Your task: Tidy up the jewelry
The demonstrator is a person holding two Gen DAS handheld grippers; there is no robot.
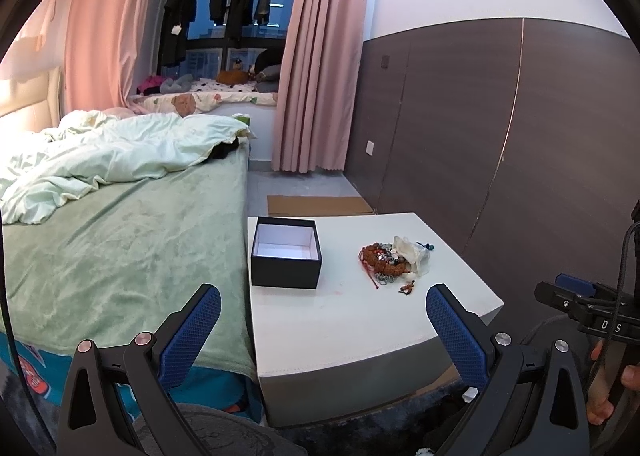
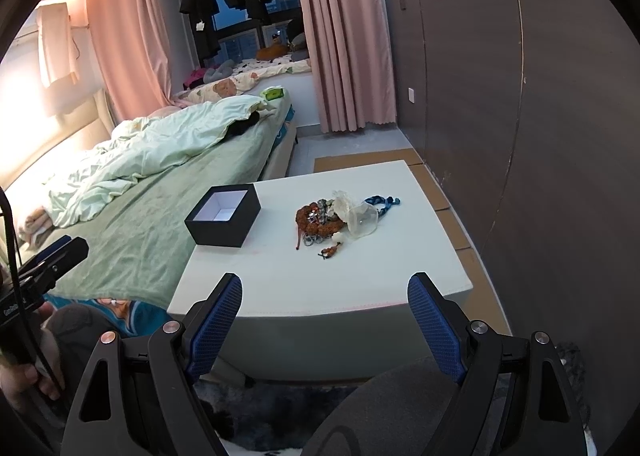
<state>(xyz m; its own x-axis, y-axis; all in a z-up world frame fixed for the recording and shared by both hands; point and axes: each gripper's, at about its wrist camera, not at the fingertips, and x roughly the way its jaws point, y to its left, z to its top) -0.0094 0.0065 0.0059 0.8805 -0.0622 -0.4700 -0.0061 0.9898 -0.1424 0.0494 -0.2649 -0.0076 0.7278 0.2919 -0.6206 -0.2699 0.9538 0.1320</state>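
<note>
White table (image 2: 360,276) holds jewelry pile (image 2: 324,219) beyond both grippers' jaws, spread wide, empty; black box (image 2: 222,219) left.

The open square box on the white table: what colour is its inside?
White inside, black outside; clearest in the right wrist view.

One white table (image 1: 344,336) holds one open black box (image 1: 286,254) and, to the box's right, one heap of jewelry (image 1: 386,262); its pieces are too tangled to count. One clear bag (image 2: 362,219) lies in that heap. Two grippers: left (image 1: 322,330) and right (image 2: 324,316). One bed (image 1: 120,223) stands left of the table.
</note>
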